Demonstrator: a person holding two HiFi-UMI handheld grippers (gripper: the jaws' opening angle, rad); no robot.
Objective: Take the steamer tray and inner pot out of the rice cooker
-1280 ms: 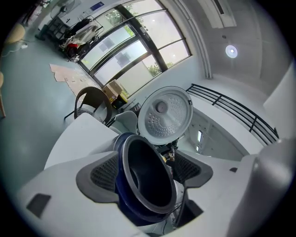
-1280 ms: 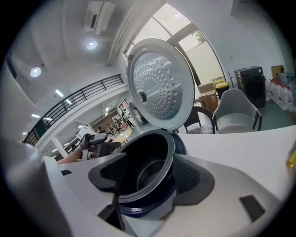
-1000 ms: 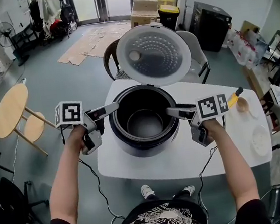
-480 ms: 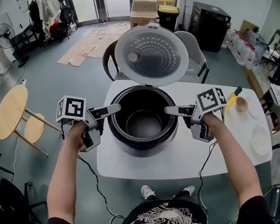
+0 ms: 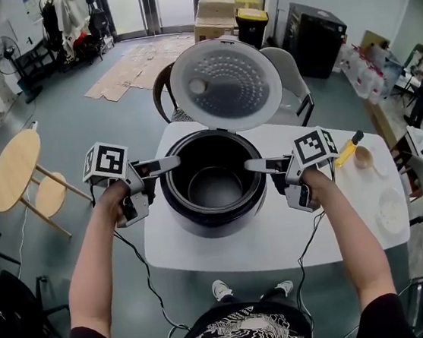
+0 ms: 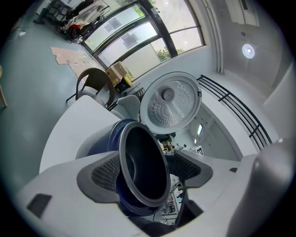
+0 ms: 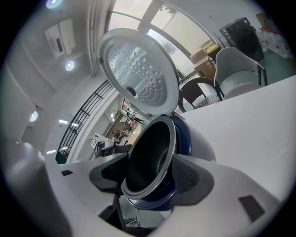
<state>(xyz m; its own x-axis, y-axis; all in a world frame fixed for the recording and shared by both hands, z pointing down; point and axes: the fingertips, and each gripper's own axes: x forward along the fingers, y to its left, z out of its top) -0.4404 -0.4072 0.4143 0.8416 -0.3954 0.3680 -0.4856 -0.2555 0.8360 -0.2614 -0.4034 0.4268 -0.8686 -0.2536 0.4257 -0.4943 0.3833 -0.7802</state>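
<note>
Dark inner pot (image 5: 215, 187) seated in rice cooker (image 5: 218, 223), steamer tray unseen; rim straddled by left gripper (image 6: 148, 169), jaws apart, and right gripper (image 7: 150, 173), jaws closing, unclamped.

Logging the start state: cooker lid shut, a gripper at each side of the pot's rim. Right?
No: the lid stands open, tipped up behind the pot, as the head view shows. The left gripper and right gripper do sit at its rim; the right one's jaws are closing around it.
</note>
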